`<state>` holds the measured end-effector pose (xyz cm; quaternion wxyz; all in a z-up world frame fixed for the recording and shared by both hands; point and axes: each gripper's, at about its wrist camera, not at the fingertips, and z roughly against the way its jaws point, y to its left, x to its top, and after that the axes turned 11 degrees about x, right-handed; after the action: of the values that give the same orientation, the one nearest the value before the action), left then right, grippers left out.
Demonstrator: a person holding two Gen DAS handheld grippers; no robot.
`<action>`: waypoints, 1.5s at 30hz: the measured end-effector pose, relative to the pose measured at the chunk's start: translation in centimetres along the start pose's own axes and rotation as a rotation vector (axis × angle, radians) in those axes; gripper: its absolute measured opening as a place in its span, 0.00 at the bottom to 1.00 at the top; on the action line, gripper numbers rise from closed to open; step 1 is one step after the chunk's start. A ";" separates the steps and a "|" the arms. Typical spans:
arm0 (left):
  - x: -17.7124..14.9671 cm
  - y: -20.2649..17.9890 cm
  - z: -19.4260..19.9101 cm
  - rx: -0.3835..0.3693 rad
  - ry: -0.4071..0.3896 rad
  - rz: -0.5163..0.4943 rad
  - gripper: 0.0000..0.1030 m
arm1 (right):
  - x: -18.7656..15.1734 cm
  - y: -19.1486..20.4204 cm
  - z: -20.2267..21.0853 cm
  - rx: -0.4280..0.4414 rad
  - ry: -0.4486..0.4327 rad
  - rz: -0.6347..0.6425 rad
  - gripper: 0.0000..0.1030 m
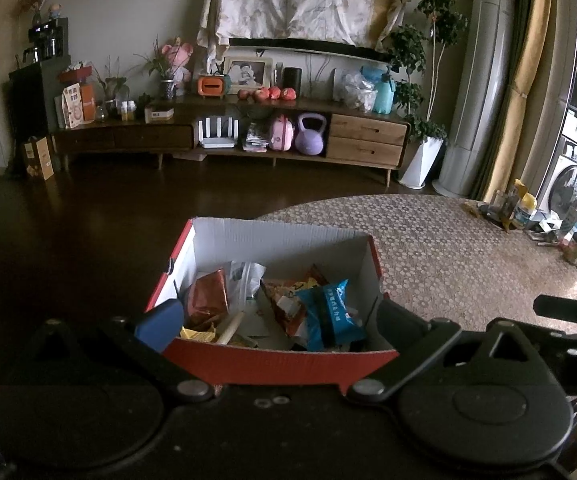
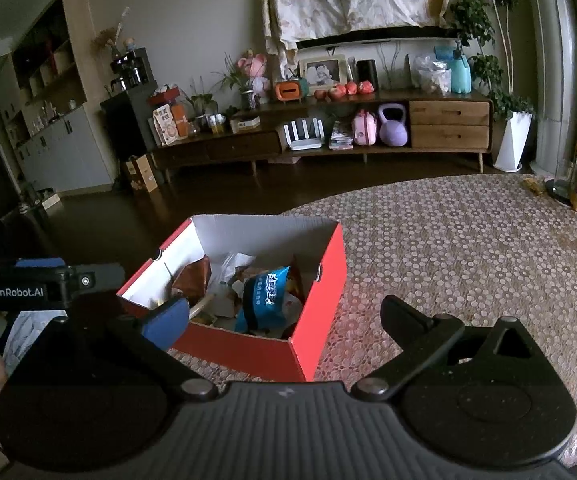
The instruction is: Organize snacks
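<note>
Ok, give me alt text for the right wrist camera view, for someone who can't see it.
An open red cardboard box of snack packets, including a blue packet, sits on a patterned tablecloth, seen between the right gripper's open fingers. The left gripper shows at the left edge; a wooden TV cabinet stands behind.

A home living room: wooden TV console [image 1: 228, 136], framed photo [image 1: 247, 71], potted plant [image 1: 428, 80], washing machine [image 1: 572, 184].
</note>
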<state>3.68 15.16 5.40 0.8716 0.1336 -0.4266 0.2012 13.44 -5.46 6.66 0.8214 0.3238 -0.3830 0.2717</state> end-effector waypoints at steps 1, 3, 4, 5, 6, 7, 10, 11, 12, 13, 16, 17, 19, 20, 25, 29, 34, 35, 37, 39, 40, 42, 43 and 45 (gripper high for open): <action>0.0 0.0 0.0 0.001 -0.001 -0.001 1.00 | 0.0 0.0 0.0 0.001 0.000 0.000 1.00; 0.0 0.0 0.0 0.002 0.000 0.000 1.00 | 0.0 0.0 0.0 0.003 0.000 0.000 1.00; 0.0 0.0 0.0 0.000 0.000 0.002 1.00 | 0.0 0.0 0.0 0.002 0.001 0.000 1.00; 0.0 0.0 0.0 0.003 0.000 0.002 1.00 | 0.0 0.0 0.0 0.001 0.002 0.000 1.00; 0.0 0.0 0.0 0.005 -0.001 0.001 1.00 | -0.1 0.0 0.0 0.002 0.004 0.000 1.00; -0.1 0.0 0.2 0.007 -0.002 0.002 1.00 | -0.1 0.0 0.0 0.003 0.005 -0.001 1.00; -0.1 0.0 0.3 0.007 -0.003 0.003 1.00 | -0.3 0.1 0.0 0.003 0.007 -0.007 1.00; -0.2 0.1 0.3 0.007 -0.004 0.002 1.00 | -0.3 0.1 0.0 0.003 0.008 -0.009 1.00; -0.2 0.0 0.3 0.008 -0.005 0.001 1.00 | -0.4 0.1 0.0 0.003 0.008 -0.010 1.00; -0.2 0.1 0.3 0.007 -0.007 -0.001 1.00 | -0.4 0.1 0.1 0.005 0.009 -0.012 1.00; -0.2 0.0 0.4 0.008 -0.008 -0.004 1.00 | -0.5 0.0 0.1 0.006 0.012 -0.016 1.00; -0.2 0.1 0.4 0.009 -0.008 -0.006 1.00 | -0.4 0.0 0.1 0.007 0.013 -0.018 1.00; -0.2 0.0 0.4 0.008 -0.006 -0.005 1.00 | -0.5 0.0 0.1 0.008 0.012 -0.021 1.00; -0.2 0.1 0.4 0.006 -0.005 -0.006 1.00 | -0.5 0.0 0.1 0.008 0.013 -0.021 1.00; -0.1 0.0 0.4 0.007 -0.007 -0.006 1.00 | -0.5 0.0 0.0 0.008 0.015 -0.023 1.00; -0.2 0.2 0.4 0.012 -0.011 0.000 1.00 | -0.7 0.0 -0.1 0.009 0.018 -0.028 1.00; -0.2 0.2 0.3 0.014 -0.007 0.000 1.00 | -0.8 -0.1 -0.1 0.009 0.021 -0.032 1.00; -0.2 0.2 0.3 0.013 -0.005 -0.001 1.00 | -0.8 -0.2 -0.2 0.009 0.022 -0.033 1.00; -0.3 0.2 0.3 0.015 -0.005 -0.001 1.00 | -0.9 -0.2 -0.3 0.009 0.024 -0.036 1.00; -0.3 0.1 0.2 0.014 -0.003 -0.003 1.00 | -1.0 -0.3 -0.4 0.009 0.025 -0.039 1.00; -0.3 0.1 0.2 0.015 -0.002 -0.003 1.00 | -1.0 -0.3 -0.4 0.009 0.026 -0.041 1.00; -0.3 0.2 0.1 0.014 0.000 -0.003 1.00 | -1.1 -0.3 -0.4 0.009 0.026 -0.041 1.00; -0.4 0.3 0.2 0.014 0.001 -0.001 1.00 | -1.1 -0.3 -0.4 0.009 0.026 -0.042 1.00; -0.4 0.3 0.1 0.016 -0.001 0.001 1.00 | -1.1 -0.3 -0.4 0.010 0.026 -0.042 1.00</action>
<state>3.24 15.25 5.16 0.8701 0.1404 -0.4256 0.2051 13.26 -5.56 5.45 0.8303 0.3321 -0.3639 0.2606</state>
